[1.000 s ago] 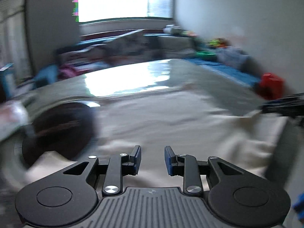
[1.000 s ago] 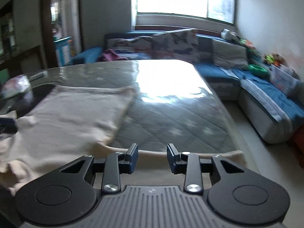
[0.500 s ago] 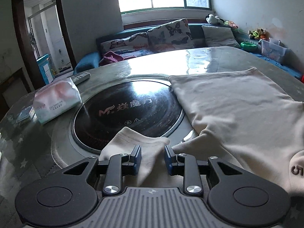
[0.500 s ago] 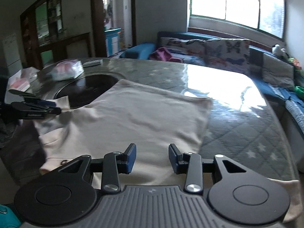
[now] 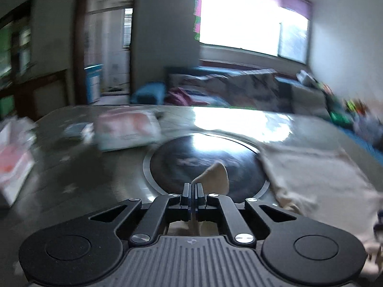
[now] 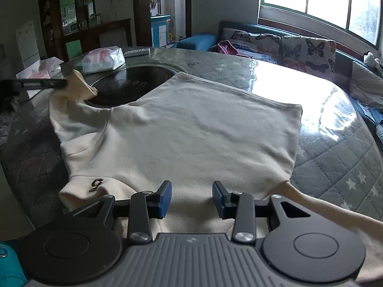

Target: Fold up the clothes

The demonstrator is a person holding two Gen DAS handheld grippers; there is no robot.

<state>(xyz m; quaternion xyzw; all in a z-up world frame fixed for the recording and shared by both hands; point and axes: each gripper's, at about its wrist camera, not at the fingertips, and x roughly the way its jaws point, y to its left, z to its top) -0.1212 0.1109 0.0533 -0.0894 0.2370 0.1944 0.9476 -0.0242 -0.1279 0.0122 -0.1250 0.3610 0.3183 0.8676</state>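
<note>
Cream shirt (image 6: 191, 129) lies flat on table (image 6: 335, 148), far left corner over black hob (image 6: 134, 81). L gripper (image 5: 193, 192) just closed, jaws pinched on left sleeve (image 6: 79, 86), lifted. R gripper (image 6: 192, 198) part open over near hem, gripping nothing.

Both wrist views low over table (image 6: 335, 143), facing sofa (image 6: 287, 45), sharing shirt (image 6: 191, 131)

I see the quilted table (image 6: 335, 157) carrying a cream shirt (image 6: 191, 131), tissue pack (image 6: 103, 61) and inset dark disc (image 6: 134, 83).
</note>
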